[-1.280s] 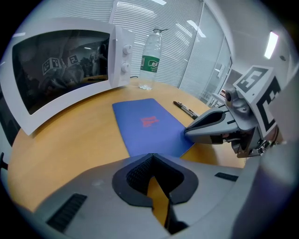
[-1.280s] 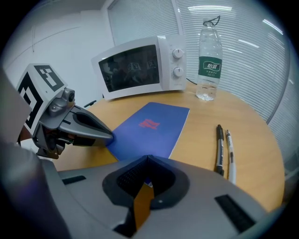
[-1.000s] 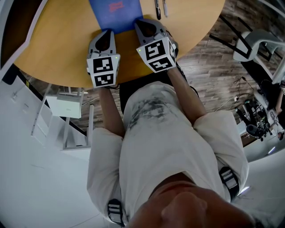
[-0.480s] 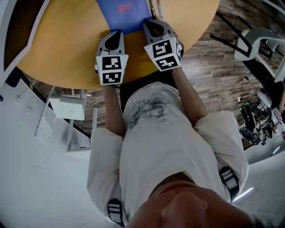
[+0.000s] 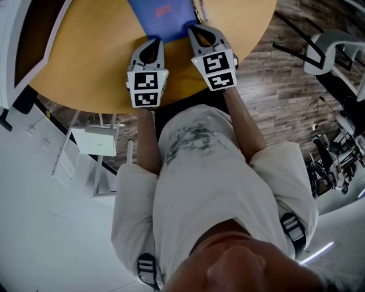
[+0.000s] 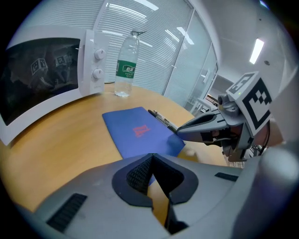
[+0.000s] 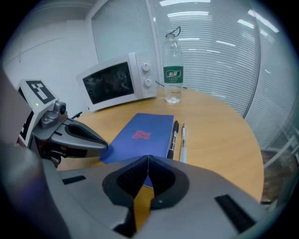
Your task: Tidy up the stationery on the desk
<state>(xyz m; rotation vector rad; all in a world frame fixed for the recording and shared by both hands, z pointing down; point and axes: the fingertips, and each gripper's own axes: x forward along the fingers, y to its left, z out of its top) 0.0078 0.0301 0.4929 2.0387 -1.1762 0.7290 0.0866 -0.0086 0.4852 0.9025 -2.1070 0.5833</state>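
Note:
A blue notebook [image 5: 162, 17] with red print lies flat on the round wooden desk [image 5: 91, 63]; it also shows as the notebook [image 6: 140, 133] and the notebook [image 7: 142, 133]. A black pen [image 7: 173, 138] and a white pen [image 7: 183, 140] lie side by side along its right edge. My left gripper [image 5: 151, 43] hovers at the notebook's near left corner, jaws shut and empty. My right gripper [image 5: 201, 29] hovers at the near right corner, also shut with nothing held. In the left gripper view the right gripper [image 6: 184, 131] shows from the side over the notebook's corner.
A white microwave [image 7: 117, 81] stands at the back left of the desk, and a clear water bottle [image 7: 173, 70] with a green label stands beside it. The desk's near edge [image 5: 171, 100] is just behind both grippers. Office chairs [image 5: 336, 51] stand on the wooden floor to the right.
Both grippers have moved forward over the desk toward the notebook's near edge, staying shut. The notebook and pens have not moved.

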